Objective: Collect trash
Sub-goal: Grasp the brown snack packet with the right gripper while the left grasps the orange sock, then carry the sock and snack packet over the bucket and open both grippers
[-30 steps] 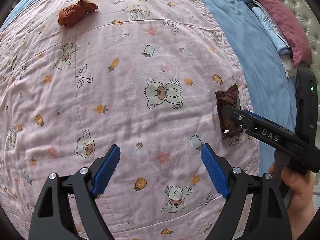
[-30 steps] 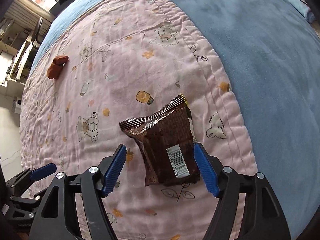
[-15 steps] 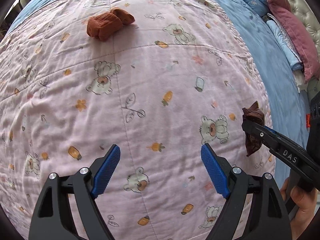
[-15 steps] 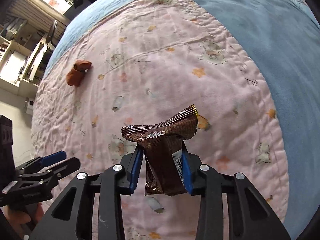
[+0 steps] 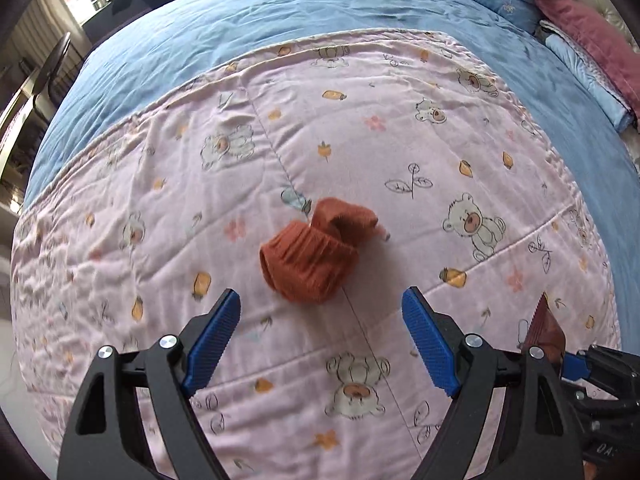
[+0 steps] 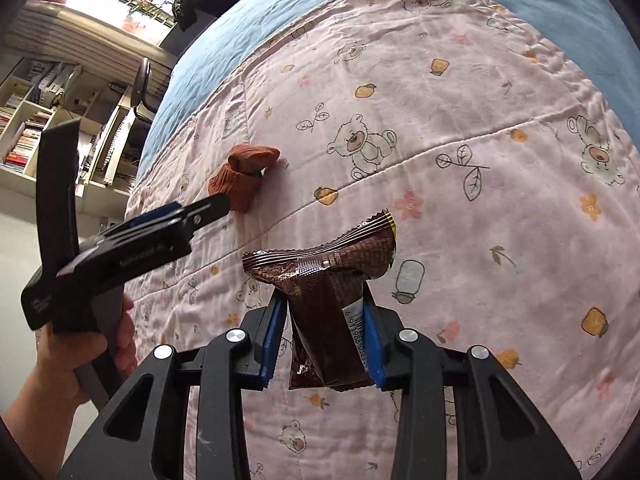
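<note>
My right gripper (image 6: 326, 340) has its jaws clamped on the brown snack wrapper (image 6: 328, 280), which I hold up off the pink bear-print quilt (image 6: 440, 120) on the bed. My left gripper (image 5: 320, 332) hangs with jaws wide apart and nothing between them, just short of a bundled rust-orange sock (image 5: 312, 256) lying on the quilt. A hand (image 6: 80, 352) grips its handle.

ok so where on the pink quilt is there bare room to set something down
Most of the pink quilt lies bare: the stretch between the brown sock bundle and the blue bedspread, and the part right of the bundle. It is crowded only near the bundle, where the open left claw hovers.
</note>
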### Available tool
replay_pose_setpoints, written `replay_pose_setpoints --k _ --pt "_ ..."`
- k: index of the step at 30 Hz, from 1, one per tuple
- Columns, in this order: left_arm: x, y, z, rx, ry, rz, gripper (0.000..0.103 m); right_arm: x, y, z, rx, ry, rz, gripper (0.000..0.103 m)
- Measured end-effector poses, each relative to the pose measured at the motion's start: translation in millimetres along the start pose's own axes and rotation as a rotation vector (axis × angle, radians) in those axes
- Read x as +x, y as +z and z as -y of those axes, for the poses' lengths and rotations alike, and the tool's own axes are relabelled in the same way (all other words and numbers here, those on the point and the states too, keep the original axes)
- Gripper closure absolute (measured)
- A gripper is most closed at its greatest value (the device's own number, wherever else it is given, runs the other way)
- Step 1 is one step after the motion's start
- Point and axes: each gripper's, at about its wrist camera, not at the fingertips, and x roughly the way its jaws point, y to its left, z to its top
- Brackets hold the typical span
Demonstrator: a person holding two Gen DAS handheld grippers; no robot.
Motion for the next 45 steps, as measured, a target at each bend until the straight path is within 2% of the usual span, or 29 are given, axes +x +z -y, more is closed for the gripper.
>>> replay_pose_setpoints --k 5,7,8,12,14,16,18,24,31,38,45 --pt "37.0 18.7 3.4 0.059 0.038 -0.046 0.02 8.4 -0.4 2.3 0.012 -0.013 -0.007 0.068" --pt "53.9 18.8 -1.8 0.034 0.048 -0.09 0.041 10.5 -2.9 5.3 0.02 -0.014 -0.007 0.068" --pt "59.7 16.2 -5.6 0.014 0.028 -0.115 0.051 11.3 -4.4 7.1 0.023 -0.017 -0.01 0.068" --pt "57.8 8.7 -13.4 -0.053 -0.031 -0.095 0.063 10.1 -13.6 14.0 0.041 -0.021 -0.016 0.068" --pt "52.4 2.8 -18.5 -0.101 -0.08 -0.103 0.065 6.0 -17.2 16.0 0.066 -0.002 -0.017 0.068" --pt "42.7 -9.1 -24.8 -0.179 -0.176 -0.114 0.065 -1.4 -19.4 16.5 0.085 0.017 -0.012 0.068" --pt "28.4 -26.8 -25.9 -0.227 -0.245 -0.109 0.065 -9.6 -22.6 15.1 0.091 0.023 -0.007 0.068" --pt "-19.9 -99.7 -4.9 -0.291 -0.341 -0.137 0.065 -49.3 -47.8 4.1 0.087 0.037 0.008 0.068" --pt "-83.7 -194.6 38.8 -0.365 -0.435 -0.207 0.065 -103.6 -112.3 -14.4 0.052 0.015 -0.023 0.068" --pt "-145.4 -259.2 85.8 -0.344 -0.514 -0.233 0.065 -168.8 -192.6 -20.6 0.048 -0.016 -0.016 0.068" --pt "-192.1 -307.8 124.1 -0.204 -0.533 -0.222 0.065 -223.2 -282.9 -5.8 0.159 -0.045 0.053 0.068"
